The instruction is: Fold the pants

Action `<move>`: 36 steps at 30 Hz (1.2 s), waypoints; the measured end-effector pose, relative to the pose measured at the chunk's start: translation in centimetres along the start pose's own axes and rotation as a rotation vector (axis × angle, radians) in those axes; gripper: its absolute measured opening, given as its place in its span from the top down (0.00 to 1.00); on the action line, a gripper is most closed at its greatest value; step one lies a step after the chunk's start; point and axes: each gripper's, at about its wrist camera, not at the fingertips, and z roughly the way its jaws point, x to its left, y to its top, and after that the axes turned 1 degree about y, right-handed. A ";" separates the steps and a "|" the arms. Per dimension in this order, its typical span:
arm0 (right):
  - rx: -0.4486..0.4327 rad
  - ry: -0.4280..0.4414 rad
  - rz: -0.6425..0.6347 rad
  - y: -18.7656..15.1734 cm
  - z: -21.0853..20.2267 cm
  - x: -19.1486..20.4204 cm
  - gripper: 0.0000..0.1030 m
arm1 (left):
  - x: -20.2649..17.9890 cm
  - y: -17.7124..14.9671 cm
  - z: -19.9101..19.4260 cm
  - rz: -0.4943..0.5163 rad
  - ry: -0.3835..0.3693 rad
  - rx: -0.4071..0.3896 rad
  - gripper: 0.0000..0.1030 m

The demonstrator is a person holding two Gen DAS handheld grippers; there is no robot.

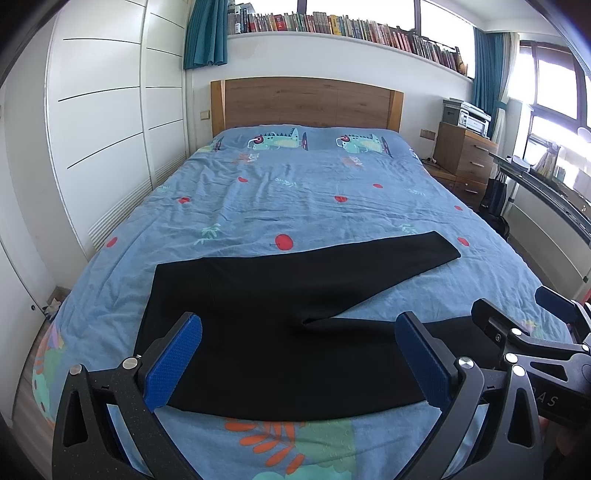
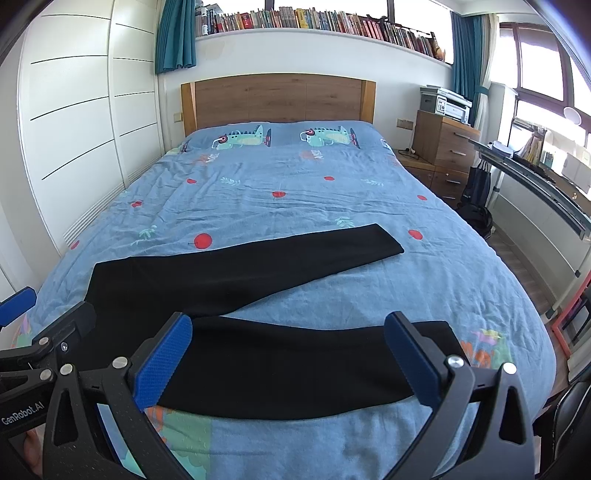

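Observation:
Black pants [image 1: 280, 314] lie flat on the blue bed cover [image 1: 295, 192], waistband at the left, the two legs spread apart toward the right. They also show in the right wrist view [image 2: 258, 288]. The far leg [image 2: 332, 243] angles up to the right; the near leg [image 2: 314, 362] runs along the bed's front. My left gripper [image 1: 299, 358] is open and empty, hovering above the pants' seat and near leg. My right gripper [image 2: 288, 354] is open and empty above the near leg. It also appears at the right edge of the left wrist view [image 1: 532, 325].
The bed has a wooden headboard [image 1: 306, 101] and a white wardrobe [image 1: 103, 110] along its left side. A wooden dresser with a printer [image 1: 467, 147] and a desk [image 1: 546, 192] stand to the right. A bookshelf [image 1: 351, 27] runs above the headboard.

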 end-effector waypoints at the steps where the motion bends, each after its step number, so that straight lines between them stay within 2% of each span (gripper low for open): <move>1: 0.000 -0.001 -0.001 0.1 0.0 0.1 0.00 | 0.0 -0.1 0.0 0.000 -0.001 0.000 0.01; 36: 0.019 -0.004 -0.011 -0.9 0.4 -0.6 0.00 | 0.5 -0.7 0.5 -0.006 -0.004 0.017 0.01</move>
